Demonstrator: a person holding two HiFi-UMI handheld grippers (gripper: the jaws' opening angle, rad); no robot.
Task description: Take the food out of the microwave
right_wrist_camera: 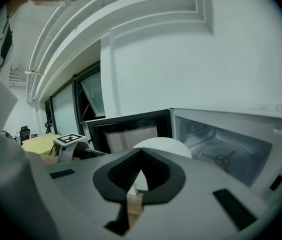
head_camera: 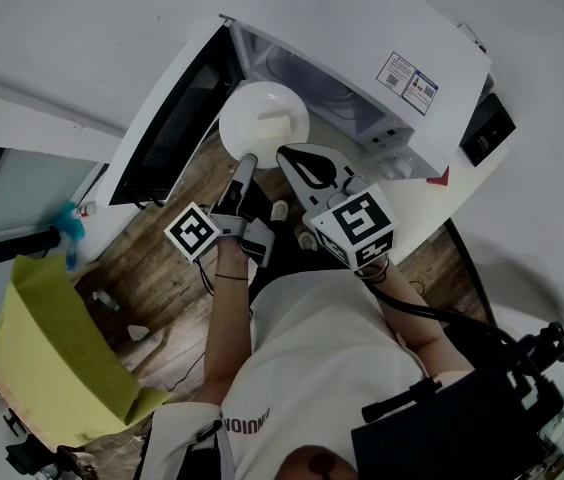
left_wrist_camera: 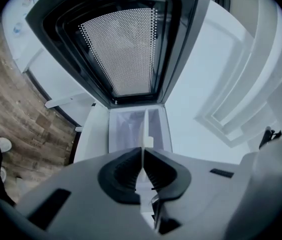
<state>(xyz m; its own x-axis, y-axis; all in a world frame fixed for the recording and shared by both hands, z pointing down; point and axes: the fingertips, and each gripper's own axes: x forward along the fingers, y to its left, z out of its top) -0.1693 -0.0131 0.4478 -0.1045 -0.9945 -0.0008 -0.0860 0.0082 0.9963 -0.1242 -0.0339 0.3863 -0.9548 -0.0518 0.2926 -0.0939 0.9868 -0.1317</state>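
- The food (head_camera: 274, 125) is a small pale block. We see it lying near the middle of a round white plate (head_camera: 262, 113).
- We see the plate in the air just in front of the open white microwave (head_camera: 382, 58), between its cavity and its dark open door (head_camera: 167, 118).
- The left gripper (head_camera: 247, 161) holds the plate by its near rim. In the left gripper view we see the jaws almost together, pressing on the thin plate edge (left_wrist_camera: 144, 126), which stands edge-on between them.
- The right gripper (head_camera: 284, 153) is just beside the left one, near the same rim. In the right gripper view its jaw tips meet and we see nothing between them. The plate (right_wrist_camera: 163, 145) shows just behind them.
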